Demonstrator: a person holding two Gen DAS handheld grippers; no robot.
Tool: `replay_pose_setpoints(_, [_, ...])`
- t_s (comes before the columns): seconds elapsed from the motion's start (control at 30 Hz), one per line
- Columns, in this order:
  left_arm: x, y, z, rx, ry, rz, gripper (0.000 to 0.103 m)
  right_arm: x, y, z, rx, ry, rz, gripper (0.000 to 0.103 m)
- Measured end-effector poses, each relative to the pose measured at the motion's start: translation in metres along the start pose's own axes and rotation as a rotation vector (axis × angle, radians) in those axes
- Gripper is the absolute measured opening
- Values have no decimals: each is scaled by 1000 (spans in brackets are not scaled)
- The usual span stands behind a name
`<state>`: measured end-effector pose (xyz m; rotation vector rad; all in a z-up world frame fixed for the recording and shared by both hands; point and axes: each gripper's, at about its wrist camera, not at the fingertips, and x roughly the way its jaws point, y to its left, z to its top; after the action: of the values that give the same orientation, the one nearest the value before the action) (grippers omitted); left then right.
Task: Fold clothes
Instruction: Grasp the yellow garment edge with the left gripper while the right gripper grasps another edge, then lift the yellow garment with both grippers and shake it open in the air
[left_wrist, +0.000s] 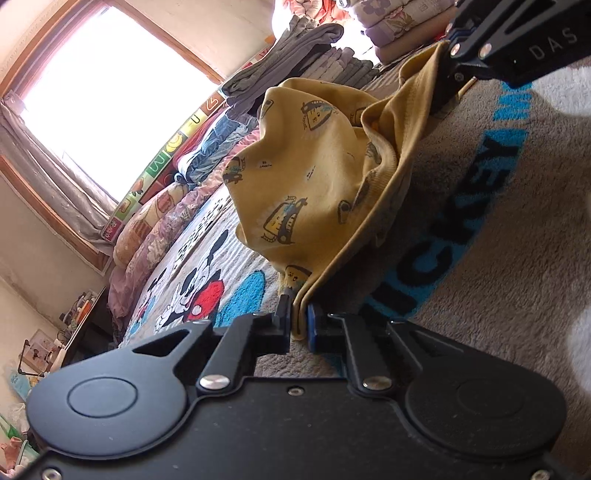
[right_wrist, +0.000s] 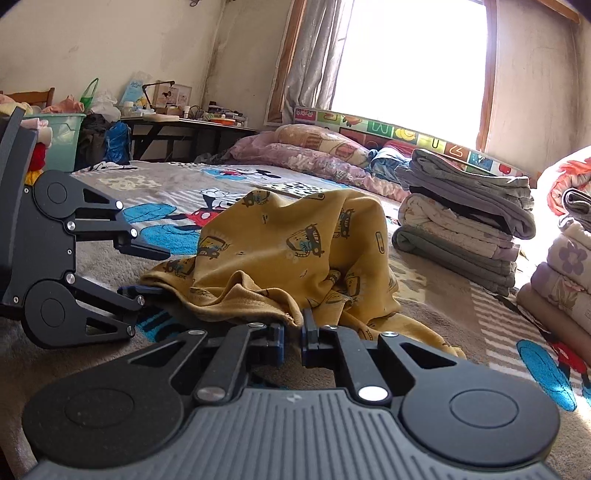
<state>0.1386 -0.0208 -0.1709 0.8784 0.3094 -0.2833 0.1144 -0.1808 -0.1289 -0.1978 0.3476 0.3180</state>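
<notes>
The left gripper (left_wrist: 298, 325) is clamped on a hem of the yellow printed garment (left_wrist: 310, 177); the right gripper (right_wrist: 292, 341) pinches another stretch of the same ribbed edge, so the two holds seem meant to pull that edge straight; the garment itself lies bunched and rumpled on the Mickey Mouse blanket (right_wrist: 461, 314) between them, not yet flat; just beyond it a stack of folded clothes (right_wrist: 465, 225) sits by the window (right_wrist: 410, 59), likely where finished pieces go.
</notes>
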Motion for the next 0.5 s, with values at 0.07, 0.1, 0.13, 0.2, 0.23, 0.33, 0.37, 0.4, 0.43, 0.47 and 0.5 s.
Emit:
replay_pose_setpoints(0.07, [-6, 0, 0, -3, -8, 25, 7, -5, 0, 0, -2, -12, -9, 9])
replay_pose_setpoints(0.1, [-13, 2, 1, -19, -19, 37, 7, -8, 1, 0, -3, -20, -12, 9])
replay_pose_setpoints(0.13, [-20, 5, 3, -35, -30, 50, 7, -10, 1, 0, 3, -26, -11, 9])
replay_pose_setpoints(0.2, [-34, 9, 6, -68, -53, 75, 7, -16, 2, 0, 2, -36, -20, 9])
replay_pose_setpoints(0.23, [-41, 11, 8, -84, -64, 88, 7, -19, 3, -1, 1, -40, -24, 9])
replay_pose_setpoints(0.33, [-62, 18, 13, -133, -97, 126, 7, -29, 6, 0, -15, -53, -32, 9])
replay_pose_setpoints(0.37, [-69, 21, 15, -149, -108, 139, 7, -35, 6, 1, -20, -61, -35, 9])
replay_pose_setpoints(0.4, [-76, 23, 16, -165, -119, 151, 7, -40, 7, 3, -26, -70, -37, 9])
replay_pose_setpoints(0.43, [-83, 25, 18, -181, -130, 164, 7, -47, 8, 5, -31, -81, -39, 9])
replay_pose_setpoints(0.47, [-90, 28, 20, -199, -142, 176, 7, -53, 8, 7, -34, -91, -41, 9])
replay_pose_setpoints(0.5, [-98, 32, 24, -217, -154, 183, 7, -60, 8, 10, -36, -103, -43, 9])
